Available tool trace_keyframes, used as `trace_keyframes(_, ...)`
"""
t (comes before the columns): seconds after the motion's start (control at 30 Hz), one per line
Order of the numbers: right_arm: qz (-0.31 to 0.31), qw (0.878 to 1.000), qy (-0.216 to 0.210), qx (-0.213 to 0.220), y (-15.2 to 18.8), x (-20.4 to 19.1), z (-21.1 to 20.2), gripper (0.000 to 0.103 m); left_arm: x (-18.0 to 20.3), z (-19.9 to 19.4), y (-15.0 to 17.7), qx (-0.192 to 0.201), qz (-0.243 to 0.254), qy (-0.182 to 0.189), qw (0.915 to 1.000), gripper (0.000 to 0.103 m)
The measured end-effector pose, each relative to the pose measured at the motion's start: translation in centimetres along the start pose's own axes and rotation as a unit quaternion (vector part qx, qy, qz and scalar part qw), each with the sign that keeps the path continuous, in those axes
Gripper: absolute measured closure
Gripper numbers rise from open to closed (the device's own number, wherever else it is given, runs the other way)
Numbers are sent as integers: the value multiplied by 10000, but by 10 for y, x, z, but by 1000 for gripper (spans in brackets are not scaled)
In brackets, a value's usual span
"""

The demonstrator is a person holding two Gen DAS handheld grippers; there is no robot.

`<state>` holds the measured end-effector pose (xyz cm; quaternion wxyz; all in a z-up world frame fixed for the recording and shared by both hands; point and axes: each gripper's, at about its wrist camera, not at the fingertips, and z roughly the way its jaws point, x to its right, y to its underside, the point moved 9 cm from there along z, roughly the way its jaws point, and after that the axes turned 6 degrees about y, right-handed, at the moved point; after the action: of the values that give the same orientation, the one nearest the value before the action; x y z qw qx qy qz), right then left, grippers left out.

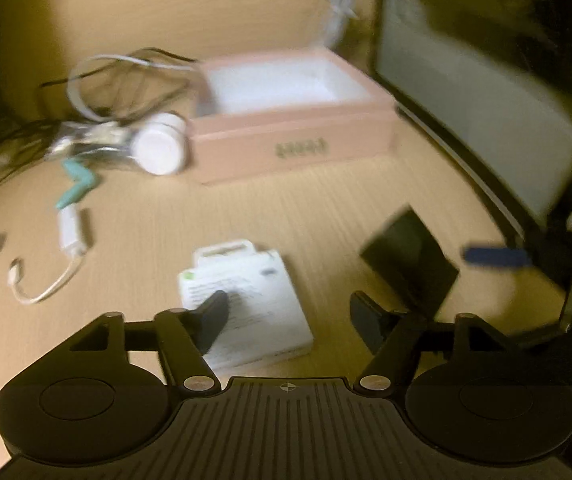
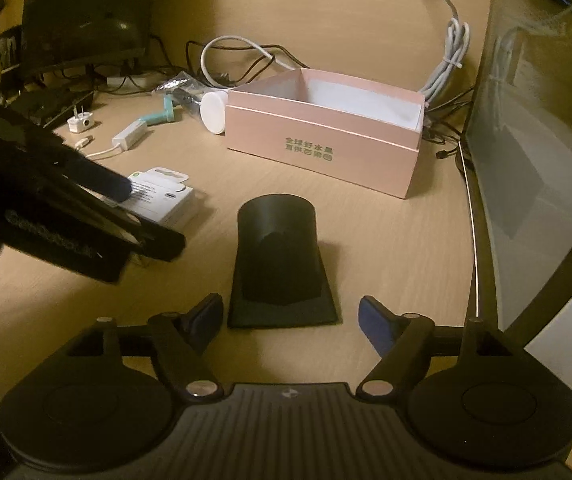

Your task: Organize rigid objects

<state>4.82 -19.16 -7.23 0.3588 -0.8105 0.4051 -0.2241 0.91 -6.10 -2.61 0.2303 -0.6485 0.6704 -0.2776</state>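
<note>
My left gripper (image 1: 289, 320) is open over a white retail package (image 1: 246, 300) lying flat on the desk; its left fingertip overlaps the package and its right one stands clear of it. In the right wrist view the left gripper (image 2: 142, 216) reaches in from the left above the same package (image 2: 166, 200). My right gripper (image 2: 289, 318) is open, with the near edge of a black curved stand (image 2: 278, 264) between its fingertips and a gap on each side. The stand (image 1: 409, 260) also shows blurred in the left wrist view. An open pink box (image 2: 321, 140), white inside, sits behind both.
Left of the pink box (image 1: 293, 120) lie a white bottle (image 2: 214, 112), a teal piece (image 2: 162, 114), a white adapter with cable (image 2: 130, 134) and a white plug (image 2: 80, 123). A monitor (image 2: 545, 140) bounds the right side. Cables (image 2: 445, 60) trail behind the box.
</note>
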Motion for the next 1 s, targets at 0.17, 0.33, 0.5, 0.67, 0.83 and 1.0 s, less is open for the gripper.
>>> trace_keyframes(0.17, 153, 9998, -134, -29, 2, 4, 2, 24, -29, -8, 1, 196, -915, -228, 9953, 34)
trace_keyframes(0.33, 88, 9997, -207, -15, 2, 1, 2, 24, -24, 11, 2, 52, -782, -259, 9966, 29)
trace_keyframes(0.5, -70, 9997, -226, -12, -2, -4, 4, 24, -22, 31, 5, -157, -607, -303, 9976, 28)
trace_keyframes(0.67, -69, 9999, -112, 97, -24, -4, 13, 24, -25, 30, 10, -129, -523, 16, 9985, 28)
trace_keyframes(0.83, 46, 9995, -218, -202, -34, -4, 27, 52, -24, 24, 16, -254, -120, 357, 9990, 28)
trace_keyframes(1.0, -154, 9996, -167, -180, -42, -8, 2, 52, -20, 10, 22, -255, 303, 783, 9961, 28)
